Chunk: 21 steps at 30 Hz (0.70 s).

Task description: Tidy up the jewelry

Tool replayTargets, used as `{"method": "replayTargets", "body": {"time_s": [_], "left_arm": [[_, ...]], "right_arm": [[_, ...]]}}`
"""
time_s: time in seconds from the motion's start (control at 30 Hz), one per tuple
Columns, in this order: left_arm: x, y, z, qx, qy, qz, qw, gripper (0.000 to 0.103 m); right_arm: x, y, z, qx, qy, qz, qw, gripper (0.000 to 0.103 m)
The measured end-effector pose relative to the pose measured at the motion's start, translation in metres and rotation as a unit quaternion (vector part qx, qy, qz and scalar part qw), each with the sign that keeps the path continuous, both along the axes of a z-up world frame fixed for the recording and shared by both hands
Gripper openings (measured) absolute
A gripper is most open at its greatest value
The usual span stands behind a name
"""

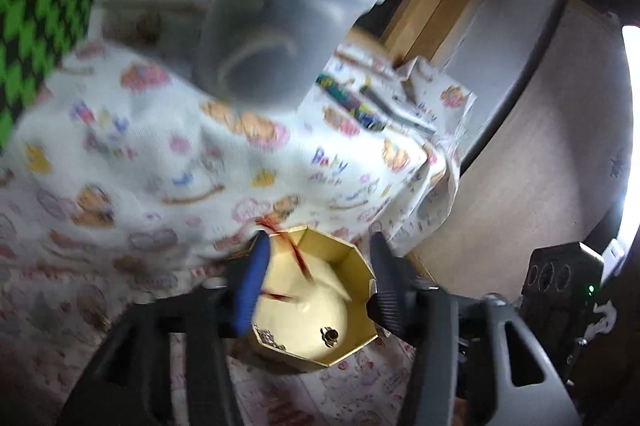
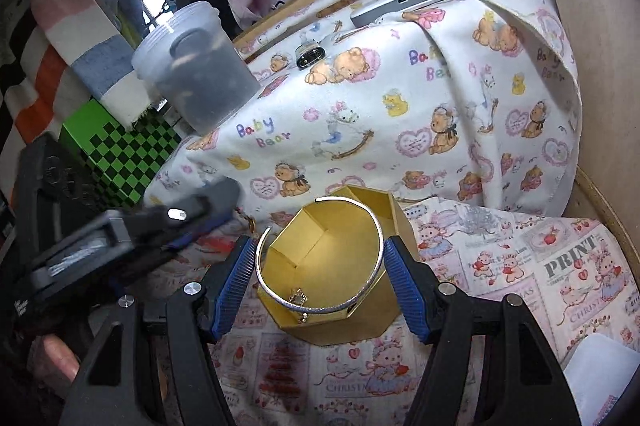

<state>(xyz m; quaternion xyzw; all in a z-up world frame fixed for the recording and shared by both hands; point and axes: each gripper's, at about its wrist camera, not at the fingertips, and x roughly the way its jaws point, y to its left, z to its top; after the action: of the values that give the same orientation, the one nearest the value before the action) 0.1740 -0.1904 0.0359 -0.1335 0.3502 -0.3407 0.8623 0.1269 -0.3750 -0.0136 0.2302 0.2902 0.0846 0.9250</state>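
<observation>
Progress check, judged from both wrist views:

- Right gripper (image 2: 320, 268): clamped on a silver bangle (image 2: 320, 300), pads touching its two sides; bangle held level directly above the open gold box (image 2: 340, 330) at lower centre of the right wrist frame; not yet released.
- Already inside the box: a small gold ring (image 2: 299, 295) on the floor near the front wall; in the left wrist view, the same ring (image 1: 330, 336) plus a small sparkly piece (image 1: 267, 338) by the lower left wall.
- Left gripper (image 1: 318, 286): fingers spread wide on either side of the box (image 1: 352, 356), gripping nothing; a red string (image 1: 294, 254) draped over the upper left rim, blurred; cannot tell whether attached to the box or a separate piece.
- Task state: partly done; at least two small pieces stowed, bangle about to follow.
- Remaining, as a judgement: lower and release the bangle; deal with the red string; close the box if a lid exists, none visible.
- Nearby, untouched: plastic tub (image 2: 196, 66) at upper left of the right wrist frame, on the printed cloth (image 2: 400, 130); contents dark, unclear.
</observation>
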Motion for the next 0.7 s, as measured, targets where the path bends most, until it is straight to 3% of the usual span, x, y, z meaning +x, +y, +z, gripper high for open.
{"method": "replayTargets", "body": {"time_s": [0.3, 0.47, 0.6, 0.7], "left_arm": [[-0.011, 0.007, 0.017, 0.007, -0.02, -0.009, 0.9997, 0.054], [-0.018, 0.014, 0.019, 0.047, -0.034, 0.014, 0.9982, 0.058], [-0.018, 0.027, 0.007, 0.073, -0.023, 0.033, 0.9965, 0.058], [-0.015, 0.033, -0.003, 0.068, -0.004, 0.035, 0.9971, 0.057]], "right_arm": [[-0.002, 0.011, 0.006, -0.035, -0.017, 0.002, 0.999, 0.069], [-0.006, 0.01, 0.01, -0.039, -0.02, 0.0, 0.999, 0.072], [-0.013, 0.005, 0.015, -0.039, -0.026, -0.008, 0.999, 0.072], [-0.016, 0.003, 0.018, -0.042, -0.025, -0.015, 0.999, 0.072]]}}
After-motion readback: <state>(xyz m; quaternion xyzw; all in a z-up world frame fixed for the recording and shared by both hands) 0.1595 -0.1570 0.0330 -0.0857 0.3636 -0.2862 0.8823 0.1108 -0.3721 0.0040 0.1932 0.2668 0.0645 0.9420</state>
